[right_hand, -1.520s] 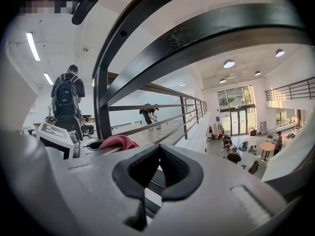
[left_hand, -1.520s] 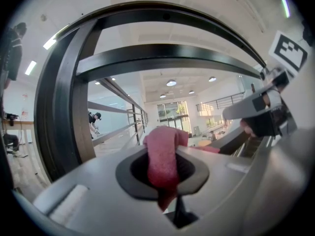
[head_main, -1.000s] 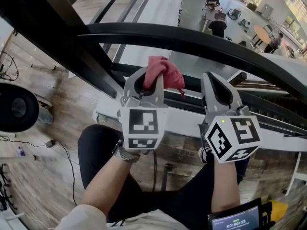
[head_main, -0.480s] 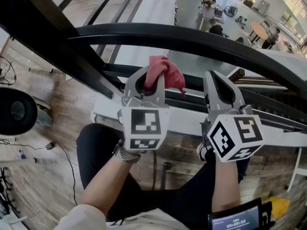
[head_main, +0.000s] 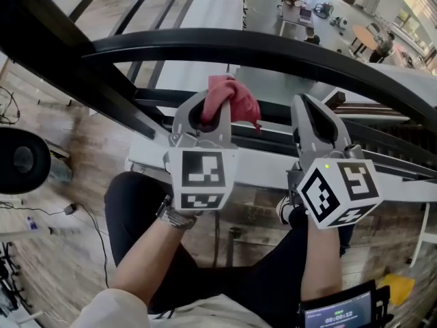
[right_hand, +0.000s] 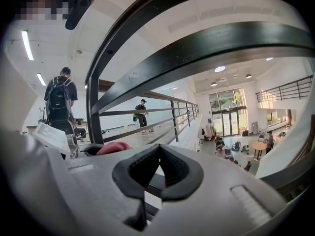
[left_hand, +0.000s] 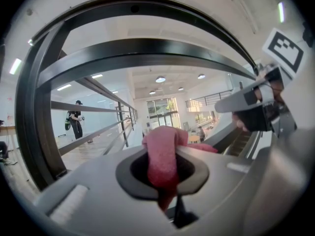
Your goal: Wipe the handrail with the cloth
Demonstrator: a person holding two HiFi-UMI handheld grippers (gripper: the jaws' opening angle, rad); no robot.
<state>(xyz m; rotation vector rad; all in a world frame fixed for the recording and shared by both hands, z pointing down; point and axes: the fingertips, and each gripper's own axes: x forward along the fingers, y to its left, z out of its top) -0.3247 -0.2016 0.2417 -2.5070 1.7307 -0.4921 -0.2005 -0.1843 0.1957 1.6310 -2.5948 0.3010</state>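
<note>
The black handrail (head_main: 273,50) arcs across the top of the head view, above and beyond both grippers. My left gripper (head_main: 203,111) is shut on a red cloth (head_main: 231,100), which bunches out of the jaw tips just below the rail and does not touch it. In the left gripper view the cloth (left_hand: 162,151) hangs through the jaw opening, with the rail (left_hand: 147,50) overhead. My right gripper (head_main: 308,115) sits beside it to the right, jaws shut with nothing in them. In the right gripper view (right_hand: 157,173) the rail (right_hand: 221,45) runs overhead.
A thick black post (head_main: 75,67) slants down at the left, and lower rails (head_main: 382,149) cross behind the grippers. Beyond the railing is a drop to a lower floor with tables and people (head_main: 307,12). A round black object (head_main: 20,159) and cables lie on the wooden floor at left.
Both grippers have crept slightly up and closer to the rail. The left still holds the cloth and the right stays shut.
</note>
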